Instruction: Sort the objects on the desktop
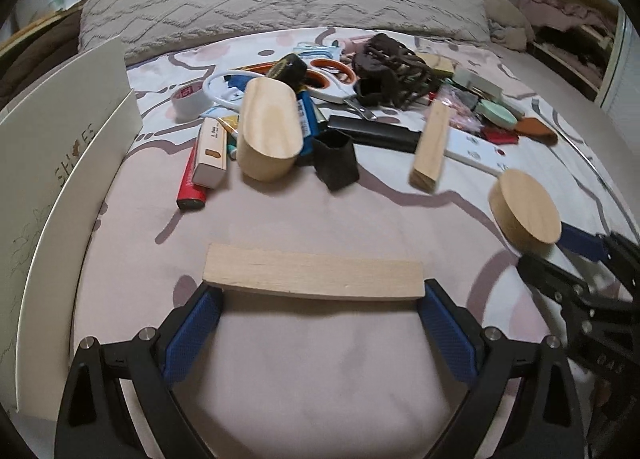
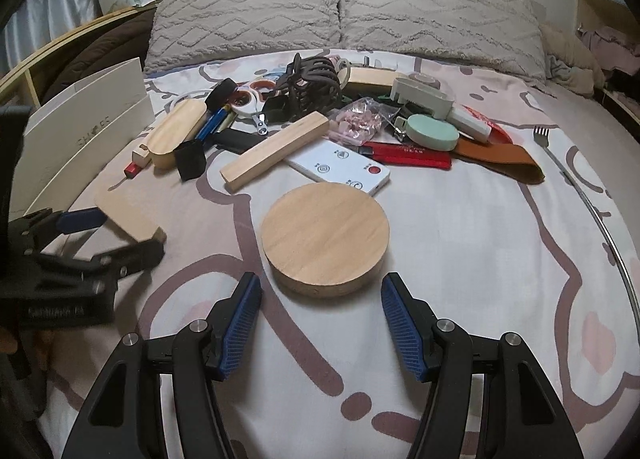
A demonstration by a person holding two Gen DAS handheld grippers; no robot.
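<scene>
Bedding with a looping printed pattern lies bare near the grippers; clutter is heaped far, before two pillows. One flat wooden slat is clamped endwise by the left gripper. One round wooden disc rests just beyond the right gripper, its jaws spread, untouched.

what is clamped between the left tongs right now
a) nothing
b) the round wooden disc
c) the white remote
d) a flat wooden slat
d: in the left wrist view the flat wooden slat spans the gap of the left tongs, with a blue pad pressed against each of its ends, while the round wooden disc lies free ahead of the open right tongs.
</scene>
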